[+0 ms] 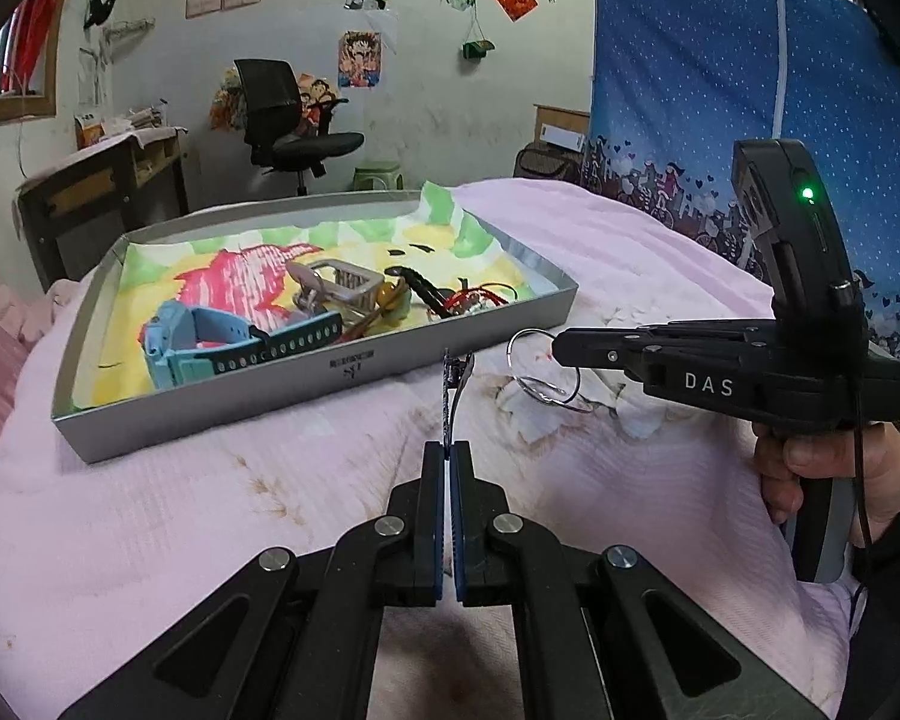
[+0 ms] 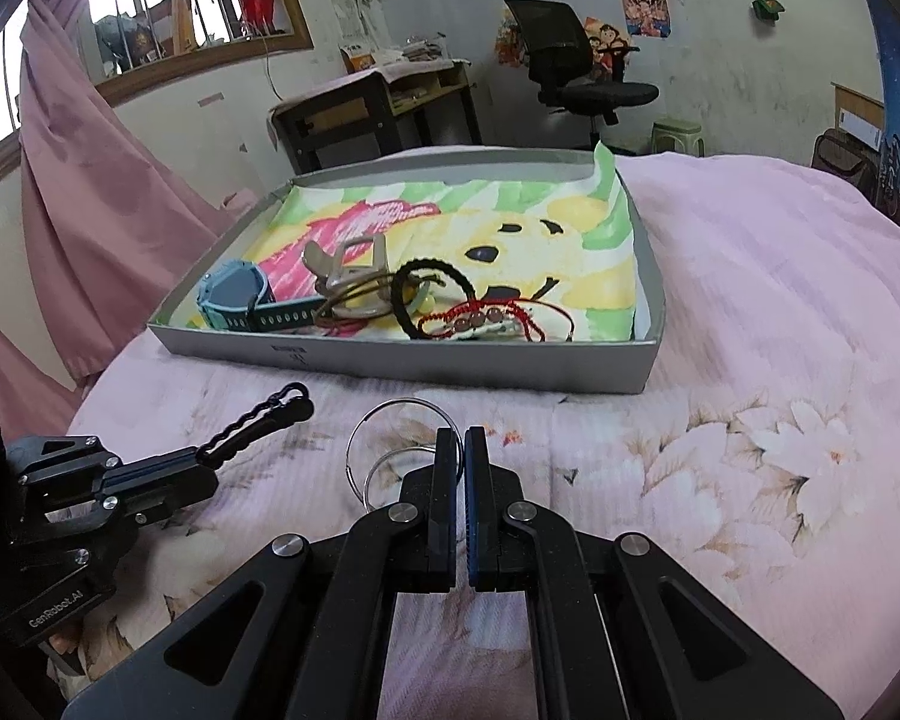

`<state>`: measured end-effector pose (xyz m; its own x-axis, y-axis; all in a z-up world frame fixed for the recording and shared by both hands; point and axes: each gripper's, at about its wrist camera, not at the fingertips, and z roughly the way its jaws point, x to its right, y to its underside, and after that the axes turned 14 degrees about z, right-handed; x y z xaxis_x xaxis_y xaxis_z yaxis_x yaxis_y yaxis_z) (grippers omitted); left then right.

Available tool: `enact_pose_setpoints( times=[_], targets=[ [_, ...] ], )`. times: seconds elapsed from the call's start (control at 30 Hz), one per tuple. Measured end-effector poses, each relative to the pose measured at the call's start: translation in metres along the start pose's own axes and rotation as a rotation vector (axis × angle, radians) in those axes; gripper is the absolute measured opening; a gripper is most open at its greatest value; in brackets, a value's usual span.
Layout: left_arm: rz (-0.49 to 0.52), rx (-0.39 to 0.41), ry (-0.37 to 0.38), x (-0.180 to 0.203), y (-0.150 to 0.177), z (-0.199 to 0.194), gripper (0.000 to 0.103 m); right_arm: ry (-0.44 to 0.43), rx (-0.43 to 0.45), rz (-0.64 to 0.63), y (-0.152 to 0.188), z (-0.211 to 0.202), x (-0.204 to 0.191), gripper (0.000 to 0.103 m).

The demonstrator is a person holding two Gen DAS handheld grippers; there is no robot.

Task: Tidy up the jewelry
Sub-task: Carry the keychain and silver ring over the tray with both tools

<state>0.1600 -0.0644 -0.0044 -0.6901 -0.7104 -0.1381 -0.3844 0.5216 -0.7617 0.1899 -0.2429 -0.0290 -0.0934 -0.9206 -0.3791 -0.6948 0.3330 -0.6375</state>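
My left gripper (image 1: pixel 449 450) is shut on a black wavy hair clip (image 1: pixel 453 390) that sticks out ahead of its tips, above the pink bedspread. From the right, my right gripper (image 1: pixel 561 348) is shut on thin silver hoops (image 1: pixel 546 401). In the right wrist view the same right gripper (image 2: pixel 462 435) pinches the hoops (image 2: pixel 390 401), while the left gripper (image 2: pixel 201 459) holds the clip (image 2: pixel 258 420) at lower left. Just beyond both lies a grey tray (image 1: pixel 306 384) (image 2: pixel 450 366) lined with a colourful cloth. It holds a blue watch (image 2: pixel 234 294), a beige watch (image 2: pixel 342 258), a black hair tie (image 2: pixel 435 264) and a red bead bracelet (image 2: pixel 480 321).
A pink floral bedspread (image 2: pixel 750 330) covers the bed under everything. A hand (image 1: pixel 822 468) grips the right gripper's handle. Behind the bed stand a desk (image 2: pixel 378 102) and a black office chair (image 2: pixel 576 72). A pink curtain (image 2: pixel 90 210) hangs left, a blue fabric wardrobe (image 1: pixel 720 90) right.
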Motion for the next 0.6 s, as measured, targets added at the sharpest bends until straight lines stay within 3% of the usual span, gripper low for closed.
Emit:
enact_pose_setpoints(
  times=[0.6],
  targets=[
    [-0.034,0.06,-0.027,-0.011,-0.005,-0.016,0.002,-0.024,0.123,-0.006,-0.02,-0.027,-0.01,0.002]
  ],
)
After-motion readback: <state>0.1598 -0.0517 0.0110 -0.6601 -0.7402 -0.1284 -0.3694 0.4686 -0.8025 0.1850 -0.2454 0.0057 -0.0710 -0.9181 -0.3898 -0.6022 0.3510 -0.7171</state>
